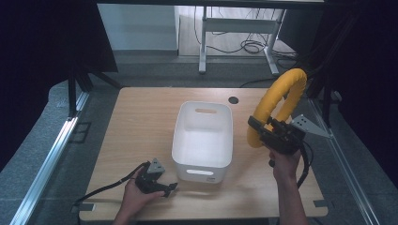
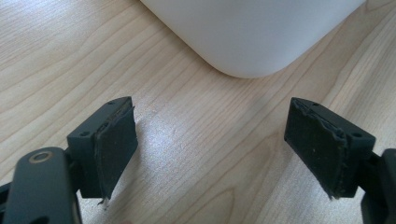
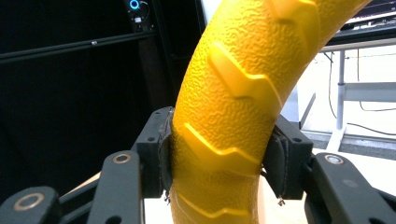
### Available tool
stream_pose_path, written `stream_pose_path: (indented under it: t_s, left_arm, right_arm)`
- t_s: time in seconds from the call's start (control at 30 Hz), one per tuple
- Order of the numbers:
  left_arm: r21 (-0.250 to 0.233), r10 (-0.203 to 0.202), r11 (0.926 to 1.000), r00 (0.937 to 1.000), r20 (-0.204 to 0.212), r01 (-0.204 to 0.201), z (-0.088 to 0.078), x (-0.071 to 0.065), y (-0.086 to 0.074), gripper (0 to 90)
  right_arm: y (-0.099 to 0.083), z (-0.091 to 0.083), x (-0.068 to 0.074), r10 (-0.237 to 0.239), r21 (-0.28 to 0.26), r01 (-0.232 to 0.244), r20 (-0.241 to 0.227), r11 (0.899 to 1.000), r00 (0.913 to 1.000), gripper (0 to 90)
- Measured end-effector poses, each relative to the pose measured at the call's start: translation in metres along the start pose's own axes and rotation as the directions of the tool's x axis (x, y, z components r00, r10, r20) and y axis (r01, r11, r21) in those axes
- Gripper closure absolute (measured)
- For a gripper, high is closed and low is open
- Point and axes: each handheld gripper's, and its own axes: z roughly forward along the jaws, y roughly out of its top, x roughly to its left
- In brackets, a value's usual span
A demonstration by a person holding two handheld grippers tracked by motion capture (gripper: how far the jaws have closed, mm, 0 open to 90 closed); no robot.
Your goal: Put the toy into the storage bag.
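Observation:
A yellow textured ring [image 1: 277, 101] is held up in the air to the right of a white bin [image 1: 180, 136]. My right gripper [image 1: 264, 129] is shut on its lower part; in the right gripper view both pads press the yellow ring [image 3: 229, 116], with the right gripper [image 3: 219, 158] squeezed around it. My left gripper [image 1: 170, 188] rests low on the table by the bin's near left corner. In the left gripper view the left gripper [image 2: 210, 149] stands wide open with bare wood between its pads, and the bin's rounded corner [image 2: 252, 42] lies just ahead.
The wooden table [image 1: 136, 122] has a round cable hole [image 1: 233, 100] behind the bin. Metal rails run along both sides of the table. A desk frame and loose cables stand on the floor beyond the far edge.

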Motion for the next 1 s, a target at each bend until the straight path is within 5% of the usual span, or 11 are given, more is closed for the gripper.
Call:
stream_pose_path:
  t_s: [1.0]
  left_arm:
    - [0.002,0.002,1.0,1.0,0.003,-0.002,0.0,0.0,0.0,17.1]
  right_arm:
    - [0.041,0.015,0.043,-0.082,-0.091,0.08,-0.021,0.993,0.9964,48.8]
